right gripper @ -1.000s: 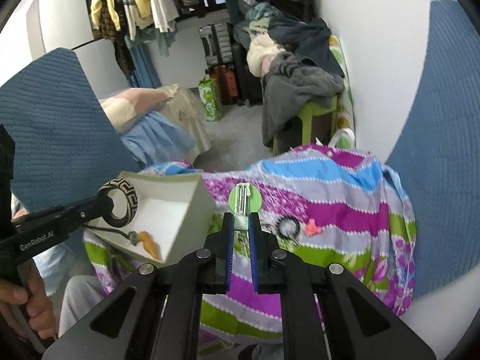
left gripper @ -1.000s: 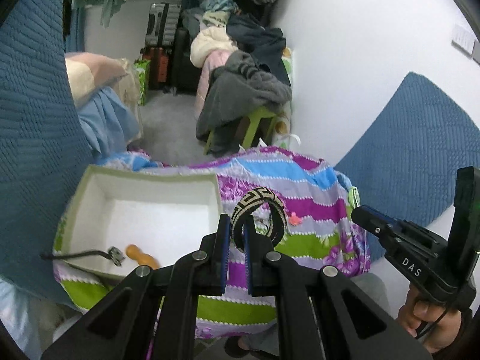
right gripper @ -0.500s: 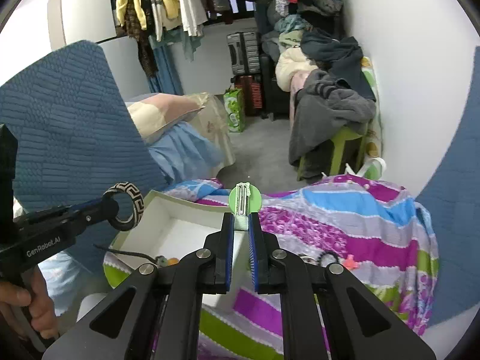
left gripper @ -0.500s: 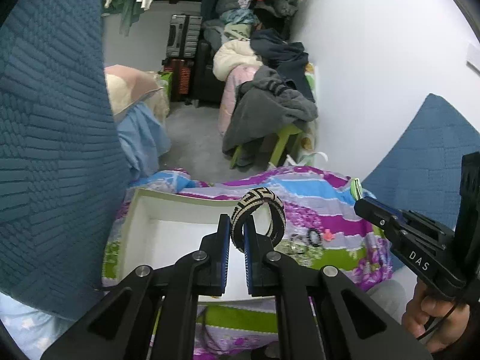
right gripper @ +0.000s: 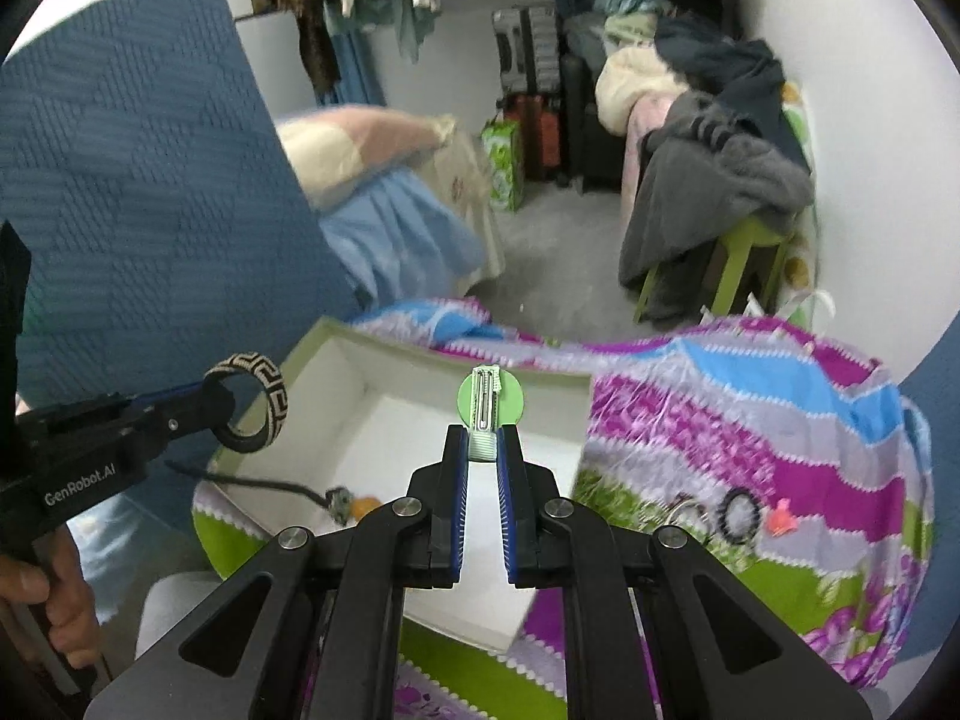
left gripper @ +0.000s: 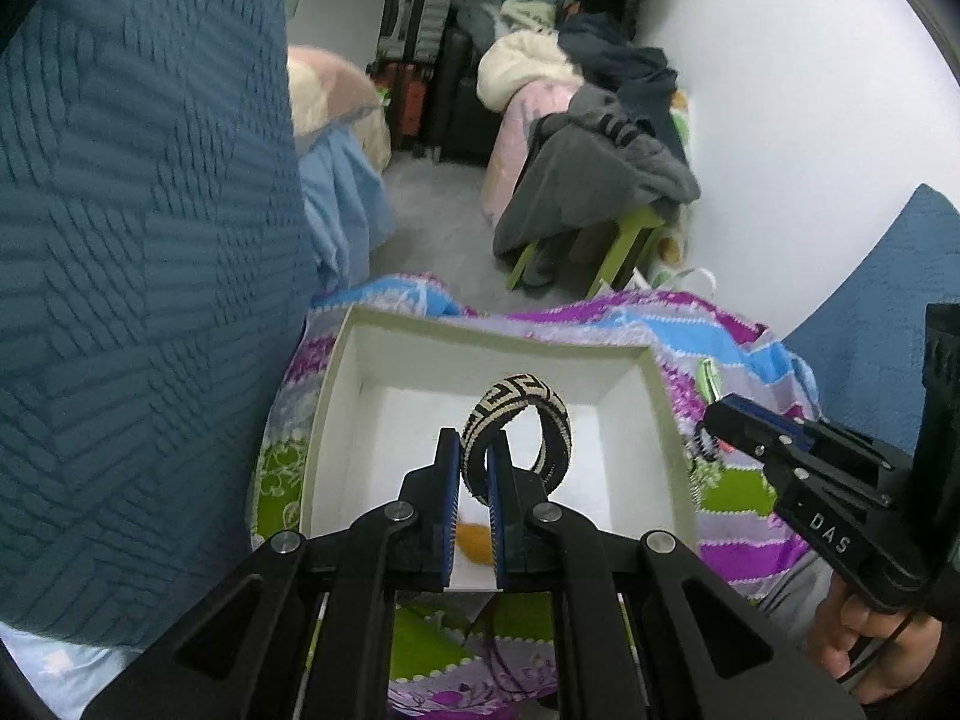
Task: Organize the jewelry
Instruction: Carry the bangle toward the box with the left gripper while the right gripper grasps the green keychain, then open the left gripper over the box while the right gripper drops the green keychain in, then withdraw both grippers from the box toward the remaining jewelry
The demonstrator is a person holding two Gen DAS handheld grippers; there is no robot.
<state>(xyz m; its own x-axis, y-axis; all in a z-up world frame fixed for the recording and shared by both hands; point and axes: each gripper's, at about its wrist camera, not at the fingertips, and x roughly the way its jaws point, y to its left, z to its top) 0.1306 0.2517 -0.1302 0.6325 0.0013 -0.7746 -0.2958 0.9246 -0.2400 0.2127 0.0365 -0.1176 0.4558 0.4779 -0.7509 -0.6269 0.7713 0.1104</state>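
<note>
My left gripper (left gripper: 474, 450) is shut on a black-and-cream patterned bangle (left gripper: 522, 420) and holds it above the open white box (left gripper: 336, 384). The bangle also shows in the right wrist view (right gripper: 252, 402). My right gripper (right gripper: 483, 444) is shut on a green hair clip with a round green disc (right gripper: 489, 402), held above the box (right gripper: 540, 384). Inside the box lie an orange piece (left gripper: 471, 537) and a dark cord with a small pendant (right gripper: 336, 498). A black hair tie (right gripper: 738, 516) and a small pink clip (right gripper: 780, 522) lie on the striped cloth.
The box sits on a purple, blue and green striped cloth (right gripper: 780, 420). Blue quilted cushions (left gripper: 138, 240) rise at the left and right. Behind are a green stool piled with clothes (right gripper: 708, 192), suitcases (right gripper: 528, 60) and a white wall (left gripper: 810, 90).
Both grippers have moved left over the box, each still holding its item. The bangle now hangs above the box's inside instead of above the striped cloth.
</note>
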